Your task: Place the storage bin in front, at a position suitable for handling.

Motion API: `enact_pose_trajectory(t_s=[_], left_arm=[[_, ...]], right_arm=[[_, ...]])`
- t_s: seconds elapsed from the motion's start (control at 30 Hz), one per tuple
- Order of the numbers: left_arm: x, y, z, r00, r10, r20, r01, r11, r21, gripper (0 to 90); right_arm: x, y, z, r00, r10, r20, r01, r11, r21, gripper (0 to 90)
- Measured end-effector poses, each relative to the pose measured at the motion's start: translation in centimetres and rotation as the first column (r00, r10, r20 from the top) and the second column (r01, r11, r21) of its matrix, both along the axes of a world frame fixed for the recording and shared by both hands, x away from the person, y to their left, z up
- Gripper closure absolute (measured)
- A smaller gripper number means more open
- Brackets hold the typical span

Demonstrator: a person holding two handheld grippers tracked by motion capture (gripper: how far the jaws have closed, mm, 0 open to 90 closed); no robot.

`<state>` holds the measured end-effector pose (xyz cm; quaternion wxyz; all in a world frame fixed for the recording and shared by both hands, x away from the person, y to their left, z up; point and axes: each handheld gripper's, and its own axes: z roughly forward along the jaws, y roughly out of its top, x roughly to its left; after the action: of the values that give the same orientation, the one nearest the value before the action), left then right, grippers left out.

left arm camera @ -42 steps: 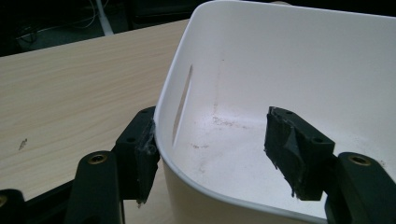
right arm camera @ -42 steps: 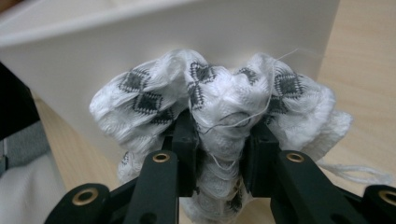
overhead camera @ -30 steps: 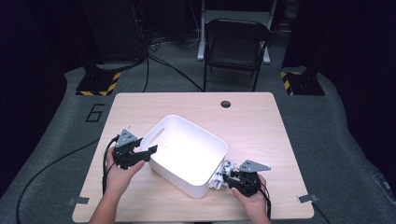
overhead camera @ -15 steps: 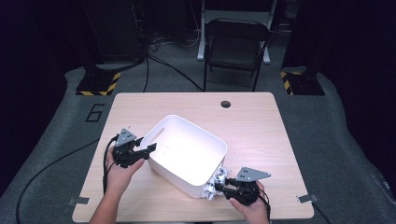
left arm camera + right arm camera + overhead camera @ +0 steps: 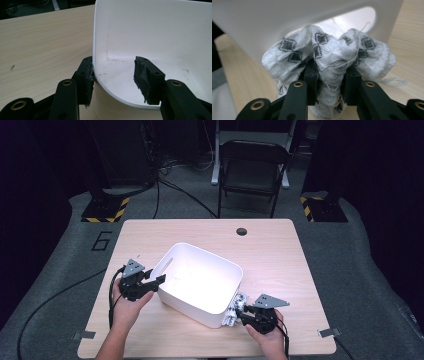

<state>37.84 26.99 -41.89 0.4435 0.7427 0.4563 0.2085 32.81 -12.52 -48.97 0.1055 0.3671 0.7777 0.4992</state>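
A white plastic bin [image 5: 191,308] stands askew in the middle of the wooden table. My left gripper [image 5: 159,281] straddles its left corner rim. In the left gripper view the outer fingertip [image 5: 87,75] lies against the bin wall [image 5: 150,37], and the inner one hangs free inside. The left gripper [image 5: 113,75] has its jaws just closing, still apart on the rim. My right gripper [image 5: 239,315] is shut on a bunched white cloth [image 5: 236,306] with black diamonds, just outside the bin's near right wall. Close up, the cloth [image 5: 329,52] bulges over the right gripper [image 5: 329,75] beside the bin's handle slot [image 5: 352,18].
A round cable hole [image 5: 242,231] sits near the table's far edge. A black folding chair [image 5: 252,170] stands behind the table. Cables trail from both grippers toward the near edge. Bare wood lies right of the bin and along the far side.
The right hand with the cloth dipped toward the near edge, then came back close to the bin. The left hand has stayed at the bin's corner.
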Motion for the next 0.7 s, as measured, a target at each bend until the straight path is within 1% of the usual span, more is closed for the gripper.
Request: enact_pose_trajectory(t_s=[0.1,0.17,0.2,0.23,0.3,0.37,0.43,0.47,0.53,0.57,0.6,0.67,0.7], left_arm=[[-0.1,0.0,0.1,1.0000,0.006,-0.003,-0.006,0.9999,0.010,51.0],[-0.2,0.1,0.0,0.9999,0.012,-0.003,-0.012,0.9999,-0.005,50.4],[-0.2,0.2,0.0,0.9999,0.012,-0.003,-0.012,0.9998,-0.013,50.0],[-0.3,0.3,-0.1,0.9999,0.010,-0.004,-0.010,0.9998,-0.017,49.6],[-0.3,0.3,-0.2,0.9999,0.014,-0.001,-0.014,0.9995,-0.028,49.2],[-0.3,0.3,-0.2,0.9998,0.019,-0.001,-0.019,0.9993,-0.031,49.0],[-0.2,0.3,-0.1,0.9999,0.014,-0.004,-0.014,0.9996,-0.024,49.1],[-0.2,0.3,-0.1,0.9999,0.015,-0.006,-0.015,0.9996,-0.022,49.1],[-0.1,0.4,0.0,0.9999,0.014,-0.010,-0.014,0.9996,-0.026,50.5],[0.0,0.5,0.0,0.9999,0.013,-0.005,-0.013,0.9993,-0.036,50.9],[0.1,0.5,0.0,0.9998,0.018,0.007,-0.018,0.9988,-0.046,51.3],[0.2,0.7,0.0,0.9999,0.015,0.008,-0.015,0.9986,-0.051,51.8],[0.3,0.8,0.0,0.9999,0.011,0.006,-0.010,0.9982,-0.060,54.6]], right_arm=[[0.4,0.2,-0.4,0.9996,-0.026,-0.010,0.026,0.999,-0.024,70.1],[0.7,0.2,-0.5,0.9996,-0.025,-0.013,0.024,0.999,-0.028,70.1],[0.9,0.2,-0.6,0.9992,-0.032,-0.024,0.031,0.999,-0.028,70.1],[1.1,0.2,-0.8,0.9989,-0.035,-0.029,0.034,0.999,-0.041,70.1],[1.4,0.3,-1.2,0.9982,-0.026,-0.055,0.022,0.997,-0.069,70.1],[1.5,0.4,-1.6,0.9959,-0.020,-0.088,0.013,0.997,-0.082,70.1],[1.4,0.5,-1.7,0.9948,-0.005,-0.102,-0.005,0.996,-0.094,69.8],[1.2,0.6,-1.7,0.9948,0.003,-0.102,-0.014,0.994,-0.106,69.6],[0.8,0.7,-1.6,0.9939,0.016,-0.109,-0.029,0.993,-0.117,69.4],[0.5,0.8,-1.5,0.9930,0.022,-0.116,-0.035,0.993,-0.115,69.4],[0.3,0.8,-1.4,0.9926,0.042,-0.114,-0.055,0.992,-0.111,69.3],[-0.3,0.9,-1.2,0.9920,0.077,-0.100,-0.087,0.991,-0.097,68.9],[-0.6,1.0,-1.0,0.9907,0.100,-0.092,-0.108,0.990,-0.089,68.7]])
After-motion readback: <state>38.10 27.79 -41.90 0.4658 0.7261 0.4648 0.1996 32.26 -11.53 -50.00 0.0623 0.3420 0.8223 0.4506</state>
